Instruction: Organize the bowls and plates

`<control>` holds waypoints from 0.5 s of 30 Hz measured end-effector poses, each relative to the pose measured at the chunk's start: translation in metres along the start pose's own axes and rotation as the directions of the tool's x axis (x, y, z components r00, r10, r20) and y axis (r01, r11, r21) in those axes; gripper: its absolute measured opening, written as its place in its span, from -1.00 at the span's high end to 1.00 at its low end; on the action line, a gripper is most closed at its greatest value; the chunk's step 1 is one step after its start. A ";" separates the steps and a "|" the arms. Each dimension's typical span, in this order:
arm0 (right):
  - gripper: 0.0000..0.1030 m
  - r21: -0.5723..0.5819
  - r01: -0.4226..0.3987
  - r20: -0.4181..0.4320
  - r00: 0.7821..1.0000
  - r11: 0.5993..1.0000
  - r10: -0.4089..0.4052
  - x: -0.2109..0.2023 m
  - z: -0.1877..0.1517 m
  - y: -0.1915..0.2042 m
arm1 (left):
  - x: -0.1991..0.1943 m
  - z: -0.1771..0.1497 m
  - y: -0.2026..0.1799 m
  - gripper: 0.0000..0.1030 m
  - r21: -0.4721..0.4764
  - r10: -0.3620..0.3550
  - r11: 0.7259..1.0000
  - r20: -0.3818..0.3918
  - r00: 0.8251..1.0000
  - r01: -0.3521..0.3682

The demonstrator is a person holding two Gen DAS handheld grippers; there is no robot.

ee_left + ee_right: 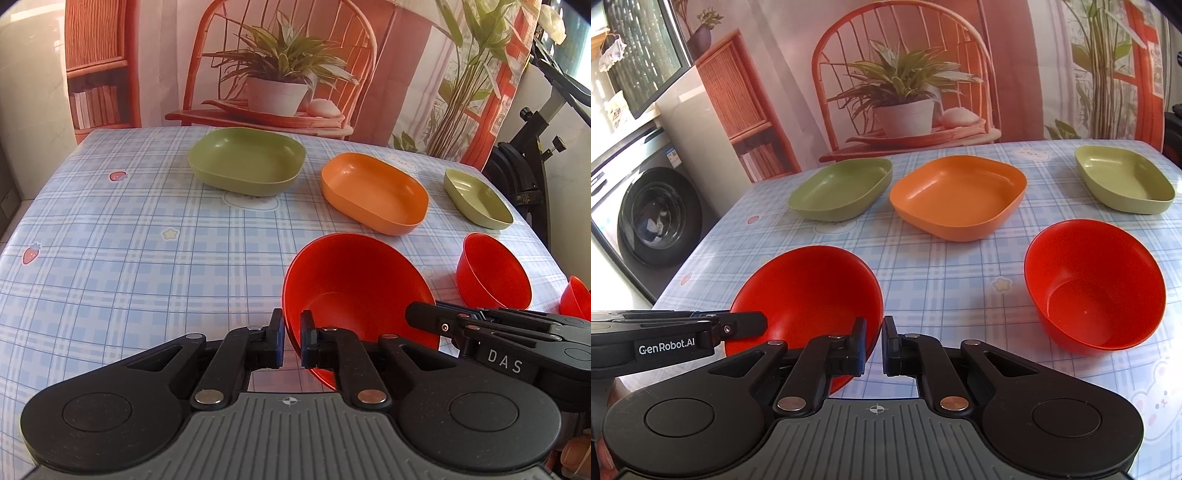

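A large red bowl (354,280) (812,291) is tilted near the table's front. My left gripper (291,341) is shut on its left rim. My right gripper (874,343) is shut on its right rim, and shows in the left wrist view (424,314). The left gripper shows in the right wrist view (753,323). A second red bowl (493,275) (1095,284) stands to the right. Behind stand a dark green plate (245,160) (842,188), an orange plate (373,192) (958,195) and a light green plate (478,197) (1124,179).
A third, small red bowl (574,297) shows at the right edge of the left wrist view. The table has a blue plaid cloth (129,240). A printed backdrop stands behind it. A washing machine (646,214) stands left, black equipment (532,173) right.
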State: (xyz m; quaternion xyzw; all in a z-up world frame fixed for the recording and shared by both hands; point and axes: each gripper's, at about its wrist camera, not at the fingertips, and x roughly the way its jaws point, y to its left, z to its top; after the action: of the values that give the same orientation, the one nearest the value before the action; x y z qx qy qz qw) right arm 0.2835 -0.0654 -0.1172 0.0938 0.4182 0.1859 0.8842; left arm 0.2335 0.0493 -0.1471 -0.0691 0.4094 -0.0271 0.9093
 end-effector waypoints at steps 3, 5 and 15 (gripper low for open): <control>0.86 0.009 -0.008 0.021 1.000 1.000 0.008 -0.005 0.002 -0.002 | 0.000 0.004 0.000 0.82 -0.003 -0.008 1.000 -0.001 1.000 0.008; 0.86 0.015 -0.012 0.038 0.999 1.000 0.012 -0.009 0.003 -0.003 | 0.000 0.009 -0.001 0.83 0.002 -0.014 1.000 -0.001 1.000 0.014; 0.86 0.127 0.028 0.173 0.984 0.991 -0.050 -0.039 0.019 -0.034 | 0.004 0.052 -0.050 0.84 0.111 -0.068 0.992 0.043 0.997 0.063</control>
State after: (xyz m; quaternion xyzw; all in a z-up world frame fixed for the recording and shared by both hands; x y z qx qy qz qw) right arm 0.2844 -0.1127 -0.0889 0.1567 0.3511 0.1332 0.9135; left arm 0.2751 0.0048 -0.1090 -0.0331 0.3836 -0.0778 0.9196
